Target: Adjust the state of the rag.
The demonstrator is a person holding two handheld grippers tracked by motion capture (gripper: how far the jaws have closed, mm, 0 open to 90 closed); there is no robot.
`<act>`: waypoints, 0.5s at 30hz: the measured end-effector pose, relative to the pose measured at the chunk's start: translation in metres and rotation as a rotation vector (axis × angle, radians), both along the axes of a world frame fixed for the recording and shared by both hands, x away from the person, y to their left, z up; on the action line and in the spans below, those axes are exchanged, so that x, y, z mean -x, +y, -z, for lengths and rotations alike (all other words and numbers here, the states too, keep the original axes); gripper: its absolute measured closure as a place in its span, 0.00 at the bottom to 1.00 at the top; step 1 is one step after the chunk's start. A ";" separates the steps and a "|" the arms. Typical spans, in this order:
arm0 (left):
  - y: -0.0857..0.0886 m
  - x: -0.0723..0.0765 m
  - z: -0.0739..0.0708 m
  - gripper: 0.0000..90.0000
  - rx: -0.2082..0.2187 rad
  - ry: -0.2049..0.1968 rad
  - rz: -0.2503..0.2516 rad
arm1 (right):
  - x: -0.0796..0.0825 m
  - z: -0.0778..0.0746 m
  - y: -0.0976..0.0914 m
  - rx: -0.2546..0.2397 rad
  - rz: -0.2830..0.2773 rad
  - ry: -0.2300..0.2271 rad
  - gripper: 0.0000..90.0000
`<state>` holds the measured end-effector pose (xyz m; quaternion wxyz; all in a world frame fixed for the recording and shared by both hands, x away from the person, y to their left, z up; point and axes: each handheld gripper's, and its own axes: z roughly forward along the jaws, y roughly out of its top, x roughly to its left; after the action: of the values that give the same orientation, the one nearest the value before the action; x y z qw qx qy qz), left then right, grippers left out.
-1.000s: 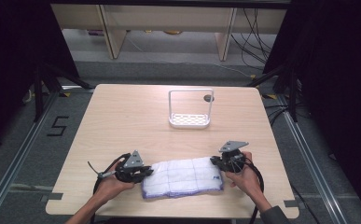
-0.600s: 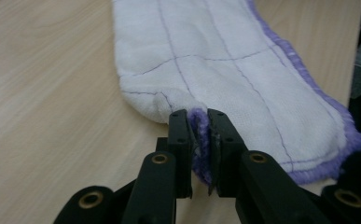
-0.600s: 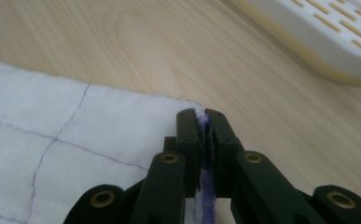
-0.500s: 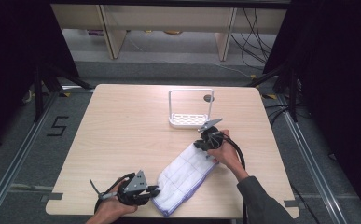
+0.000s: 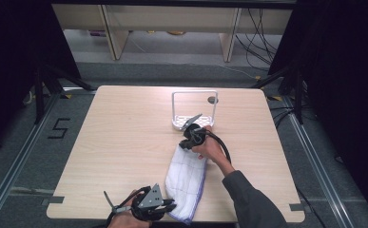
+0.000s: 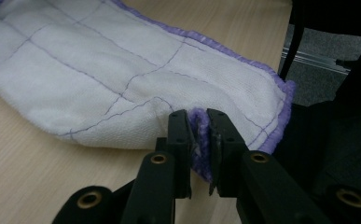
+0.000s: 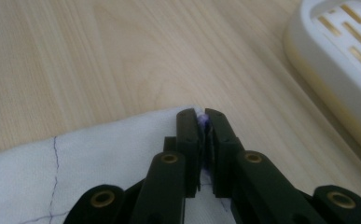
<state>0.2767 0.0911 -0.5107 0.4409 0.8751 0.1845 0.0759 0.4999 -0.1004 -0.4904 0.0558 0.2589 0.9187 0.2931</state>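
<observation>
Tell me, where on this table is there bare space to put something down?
The whole left half of the table is bare wood, and so is the strip right of the cloth. It is crowded in the middle, where the right hand-held gripper pinches the cloth's far end beside the white rack.

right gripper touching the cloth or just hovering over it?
Touching. In the right gripper view, the right gripper has its jaws pinched shut on the purple-stitched edge of the cloth.
</observation>
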 end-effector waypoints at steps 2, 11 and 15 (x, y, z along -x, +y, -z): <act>-0.005 0.001 0.000 0.88 0.004 0.018 0.006 | 0.000 0.001 0.008 0.003 -0.013 0.001 0.95; -0.018 0.001 0.004 0.82 0.018 0.015 -0.006 | -0.003 0.002 0.024 -0.010 -0.030 0.026 0.90; -0.014 0.001 -0.002 0.61 0.075 0.056 -0.015 | -0.004 -0.005 0.017 -0.057 0.039 0.010 0.69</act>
<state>0.2757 0.0768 -0.5084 0.4676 0.8583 0.2059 0.0475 0.5037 -0.0829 -0.4858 0.0494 0.2798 0.9050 0.3166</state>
